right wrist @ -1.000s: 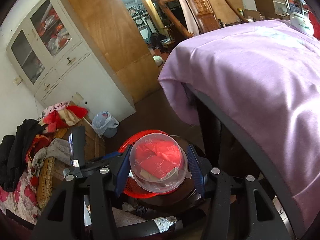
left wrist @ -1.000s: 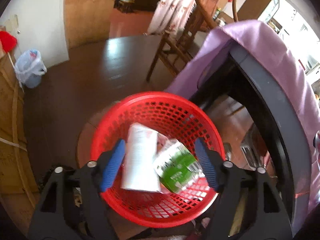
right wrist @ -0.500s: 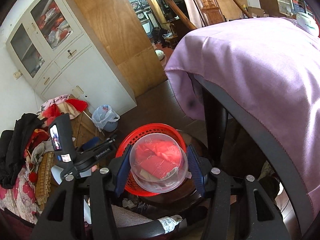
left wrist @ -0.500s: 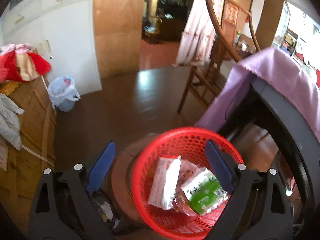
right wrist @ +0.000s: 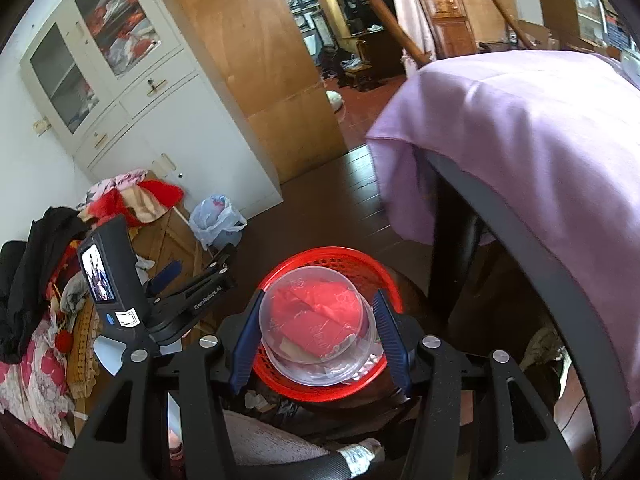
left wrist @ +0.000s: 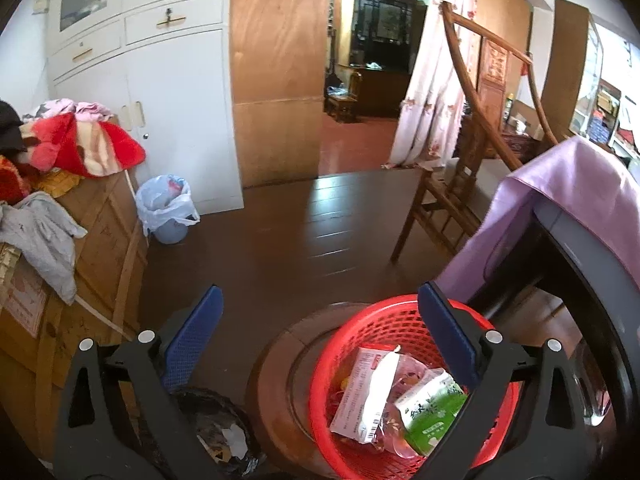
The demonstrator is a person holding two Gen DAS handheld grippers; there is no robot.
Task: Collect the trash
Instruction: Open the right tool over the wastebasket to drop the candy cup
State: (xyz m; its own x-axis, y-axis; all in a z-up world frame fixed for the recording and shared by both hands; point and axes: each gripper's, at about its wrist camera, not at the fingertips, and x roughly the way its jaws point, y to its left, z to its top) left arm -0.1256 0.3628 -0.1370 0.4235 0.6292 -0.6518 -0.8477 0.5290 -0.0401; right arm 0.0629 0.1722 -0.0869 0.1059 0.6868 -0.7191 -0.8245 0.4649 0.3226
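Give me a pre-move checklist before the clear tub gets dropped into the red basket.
1. Right tongs gripping the clear plastic tub: ok, both pads press its sides.
2. Tub over the red basket: ok, it hangs above the opening.
3. Left tongs clear of load: ok, jaws have just been opening, nothing between them.
4. Left tongs out of the drop path: ok, off to the basket's left in the right wrist view.
5. Room in basket: cannot tell; the white packet and green packet already lie inside.
6. Tub contents secure: cannot tell.

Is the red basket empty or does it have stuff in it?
Not empty. The red basket holds a white packet and a green-and-white carton.
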